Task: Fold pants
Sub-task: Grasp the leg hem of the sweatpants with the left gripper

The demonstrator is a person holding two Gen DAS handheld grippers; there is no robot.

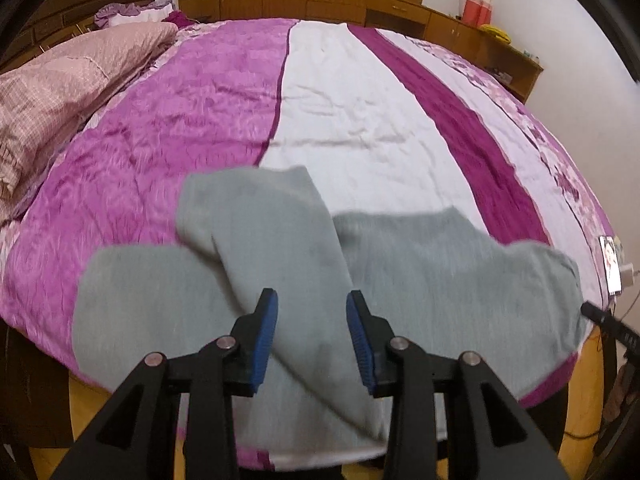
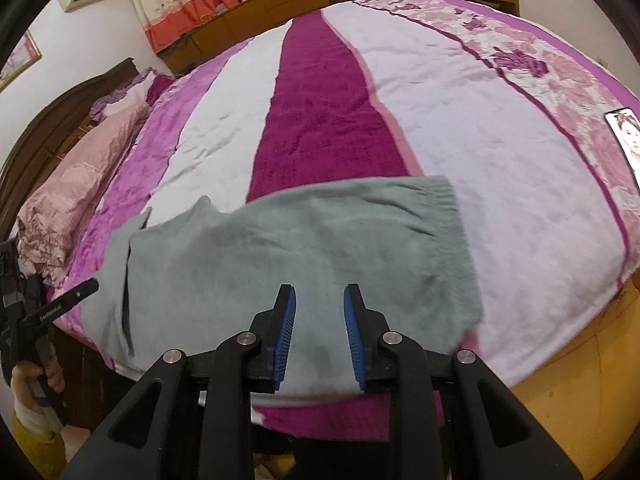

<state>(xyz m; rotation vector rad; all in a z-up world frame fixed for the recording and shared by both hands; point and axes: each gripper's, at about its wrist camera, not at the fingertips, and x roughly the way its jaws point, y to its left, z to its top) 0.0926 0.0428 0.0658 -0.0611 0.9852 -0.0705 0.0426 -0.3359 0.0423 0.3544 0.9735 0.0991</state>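
The left gripper [image 1: 312,312] hangs over the near edge of the bed, aimed across it, its blue-padded fingers [image 1: 267,336] standing apart with nothing between them. Straight ahead of those fingers and below them lie the grey pants [image 1: 420,256], spread sideways along the near side of the bedspread [image 1: 180,128]; one leg is doubled back and runs diagonally from beyond the left pad down under the tool. The cloth is smeared by blur, so its seams and edges are hard to read, and its nearest part is hidden behind the black linkage. Far off to the left of the tool sits a heap of pink quilt [image 1: 60,92]; far ahead stand wooden cabinets [image 1: 320,0] under a window. To the right, at the bed's edge, lies a phone [image 1: 610,260] with a lit screen.

The right gripper [image 2: 320,314] is likewise poised above the near edge, its fingers [image 2: 354,340] parted and empty, the pants [image 2: 280,264] lying just ahead of and beneath them, with the ribbed waistband [image 2: 444,200] ahead to the right. Out at the left rim of this view the other tool's finger [image 2: 76,292] juts in, gripped by a hand [image 2: 36,376] that is partly cut off. The phone [image 2: 626,140] lies far right, cropped by the lens edge.
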